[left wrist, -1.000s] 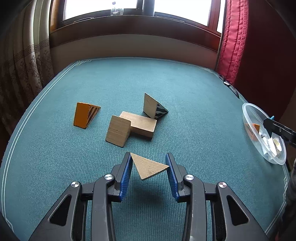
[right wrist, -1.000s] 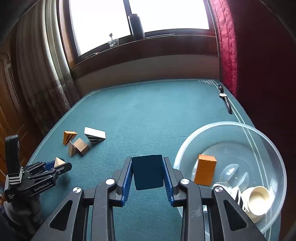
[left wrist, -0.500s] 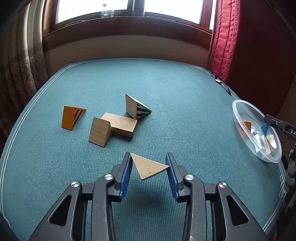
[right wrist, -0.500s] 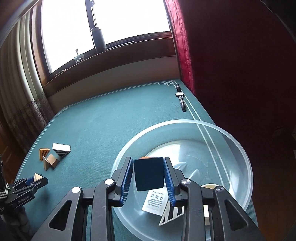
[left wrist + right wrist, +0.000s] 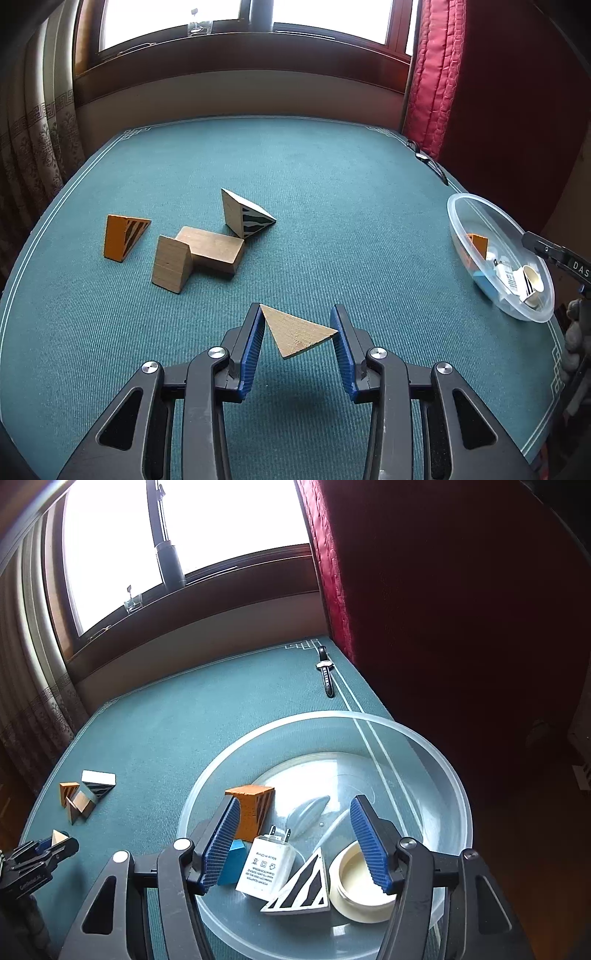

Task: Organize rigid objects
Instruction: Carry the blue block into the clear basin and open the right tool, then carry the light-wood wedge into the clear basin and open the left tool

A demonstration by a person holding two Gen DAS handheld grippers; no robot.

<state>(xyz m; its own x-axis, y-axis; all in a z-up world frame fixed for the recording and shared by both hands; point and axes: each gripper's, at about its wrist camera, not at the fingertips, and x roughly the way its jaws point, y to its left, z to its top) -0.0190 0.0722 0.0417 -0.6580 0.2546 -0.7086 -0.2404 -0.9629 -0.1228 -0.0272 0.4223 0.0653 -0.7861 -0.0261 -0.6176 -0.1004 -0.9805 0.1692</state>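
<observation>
Left claw (image 5: 298, 334) clenched on a wooden wedge (image 5: 295, 332), held above the counter's (image 5: 332, 177) near edge. Wedge: light, rigid, sloped faces likely slip; flat sides grip best. Right claw (image 5: 295, 843), jaws just opening, released over the bowl (image 5: 436, 753) at the right edge, blue block (image 5: 232, 864) inside.

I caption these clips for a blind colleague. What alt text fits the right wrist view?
The right gripper hangs open over a clear plastic bowl, its jaws having just been opening and empty. In the bowl lie a blue block, an orange striped wedge, a white charger, a zebra-striped wedge and a tape roll.
</observation>
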